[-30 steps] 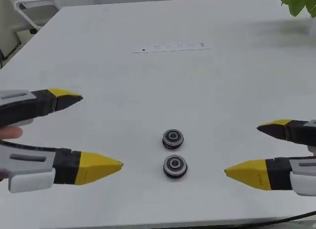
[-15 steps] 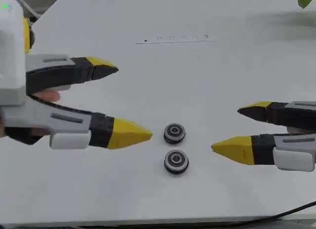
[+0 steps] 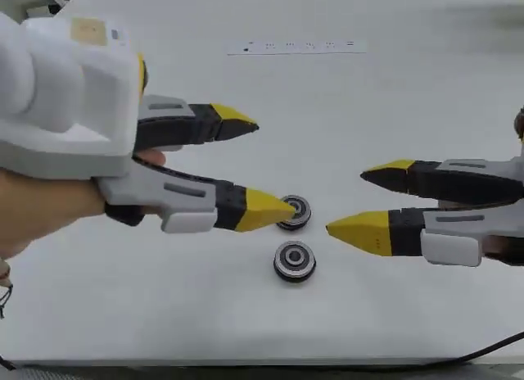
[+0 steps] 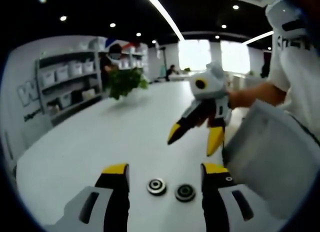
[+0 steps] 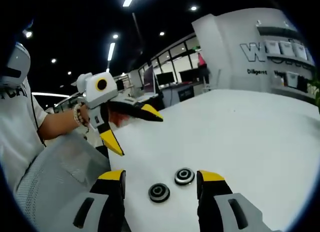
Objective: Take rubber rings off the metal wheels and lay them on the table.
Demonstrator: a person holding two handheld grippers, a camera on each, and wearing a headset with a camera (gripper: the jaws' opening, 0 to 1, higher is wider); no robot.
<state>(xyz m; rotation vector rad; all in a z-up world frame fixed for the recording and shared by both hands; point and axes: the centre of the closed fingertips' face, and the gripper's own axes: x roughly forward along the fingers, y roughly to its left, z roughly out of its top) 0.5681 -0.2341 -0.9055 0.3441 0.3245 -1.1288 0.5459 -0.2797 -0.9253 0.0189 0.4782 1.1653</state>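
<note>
Nothing off yet: far wheel [image 3: 295, 212] and near wheel [image 3: 295, 260] sit close together on the table [image 3: 393, 93], rubber rings [image 3: 279, 264] apparently still on both, left gripper [image 3: 276, 168] and right gripper [image 3: 345, 201] flanking them, jaws apart, empty

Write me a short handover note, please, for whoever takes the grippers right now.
Left gripper: open, holds nothing, its lower jaw tip by the far wheel; contact unclear.
Right gripper: open, holds nothing, right of both wheels.
Near wheel: flat on the table, beside the far one.
Done: nothing; no loose ring on the table.
Left: take the rubber ring off each wheel, lay both down.
</note>
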